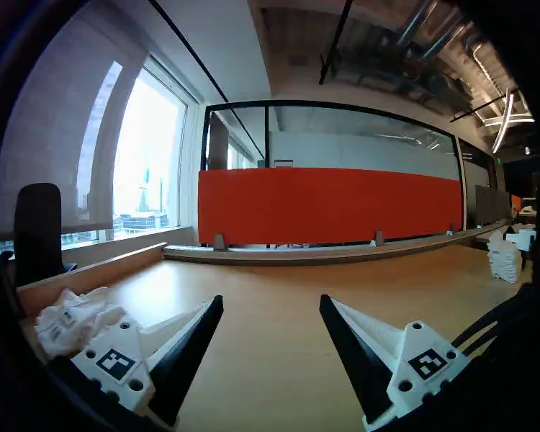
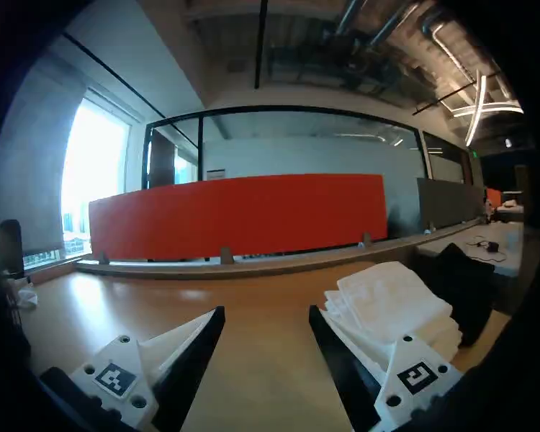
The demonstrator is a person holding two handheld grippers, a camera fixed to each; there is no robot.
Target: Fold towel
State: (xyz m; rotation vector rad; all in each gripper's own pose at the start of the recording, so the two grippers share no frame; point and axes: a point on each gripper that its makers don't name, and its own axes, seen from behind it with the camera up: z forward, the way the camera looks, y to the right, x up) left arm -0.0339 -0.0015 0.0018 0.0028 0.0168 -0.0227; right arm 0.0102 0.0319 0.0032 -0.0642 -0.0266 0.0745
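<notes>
In the left gripper view my left gripper [image 1: 270, 306] is open above the wooden table [image 1: 291, 288], nothing between its fingers. A crumpled heap of white towels [image 1: 72, 320] lies just left of its left finger, near the table's corner. A stack of folded white towels [image 1: 505, 261] stands far off at the right. In the right gripper view my right gripper [image 2: 266, 317] is open and empty too. The stack of folded white towels [image 2: 392, 309] sits close by, beside and behind its right finger. A bit of crumpled white cloth [image 2: 24, 294] lies at the far left edge.
An orange divider panel [image 1: 327, 205] runs along the table's far edge. A black chair [image 1: 36, 230] stands at the left by the window. In the right gripper view a black bag [image 2: 461, 284] lies right of the folded stack, and another desk [image 2: 486, 248] stands beyond.
</notes>
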